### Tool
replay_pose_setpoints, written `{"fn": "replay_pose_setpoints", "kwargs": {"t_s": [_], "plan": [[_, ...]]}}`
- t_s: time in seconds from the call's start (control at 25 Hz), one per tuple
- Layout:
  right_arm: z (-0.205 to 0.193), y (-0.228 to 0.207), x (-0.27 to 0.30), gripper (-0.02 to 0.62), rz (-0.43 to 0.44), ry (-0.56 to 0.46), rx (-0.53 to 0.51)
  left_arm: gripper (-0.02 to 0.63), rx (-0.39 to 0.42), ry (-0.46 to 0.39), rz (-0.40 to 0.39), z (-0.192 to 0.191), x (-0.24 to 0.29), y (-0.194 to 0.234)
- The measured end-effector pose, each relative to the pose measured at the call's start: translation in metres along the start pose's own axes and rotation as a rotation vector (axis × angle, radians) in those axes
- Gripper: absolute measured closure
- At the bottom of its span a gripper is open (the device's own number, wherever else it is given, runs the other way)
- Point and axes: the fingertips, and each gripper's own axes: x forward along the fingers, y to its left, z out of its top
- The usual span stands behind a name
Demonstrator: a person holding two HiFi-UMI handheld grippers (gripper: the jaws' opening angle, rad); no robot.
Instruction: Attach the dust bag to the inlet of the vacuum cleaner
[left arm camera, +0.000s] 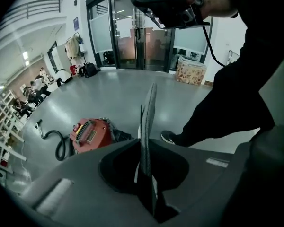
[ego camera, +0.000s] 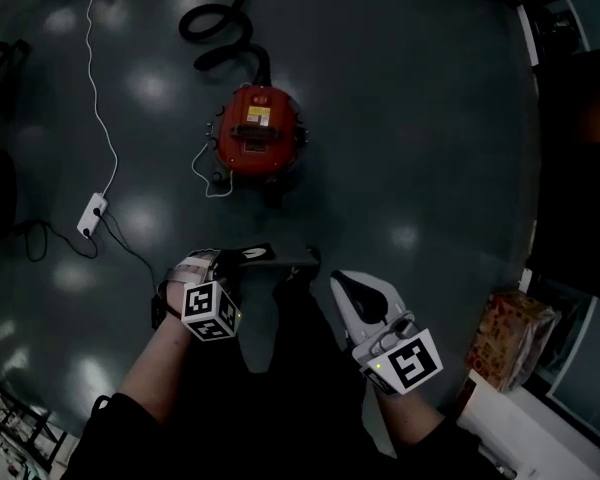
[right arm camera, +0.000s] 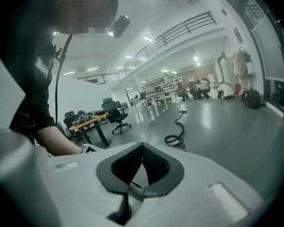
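Note:
The red vacuum cleaner [ego camera: 258,133] stands on the dark floor ahead of me, and it also shows low on the left in the left gripper view [left arm camera: 91,133]. Its black hose [ego camera: 220,28] coils away behind it. My black left gripper [ego camera: 265,257] is shut on a thin flat grey dust bag [ego camera: 298,260]. That bag stands edge-on between the jaws [left arm camera: 149,112] of the left gripper [left arm camera: 144,150]. My white right gripper [ego camera: 342,280] hangs just right of the bag, shut with nothing seen between its pads [right arm camera: 142,148].
A white power strip [ego camera: 92,213] with its cable lies on the floor at the left. A patterned cardboard box [ego camera: 510,338] sits at the right by glass doors [left arm camera: 132,37]. My own leg and shoe [left arm camera: 169,137] are close below. Desks and chairs [right arm camera: 104,119] stand far off.

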Motion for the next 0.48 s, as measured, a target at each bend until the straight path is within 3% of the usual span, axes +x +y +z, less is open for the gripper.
{"fn": "replay_pose_setpoints", "kwargs": {"t_s": [0.48], "plan": [[-0.091, -0.086, 0.085, 0.592, 0.055, -0.079, -0.035, 0.584, 0.07, 0.019, -0.102, -0.028, 0.125, 0.01]]}}
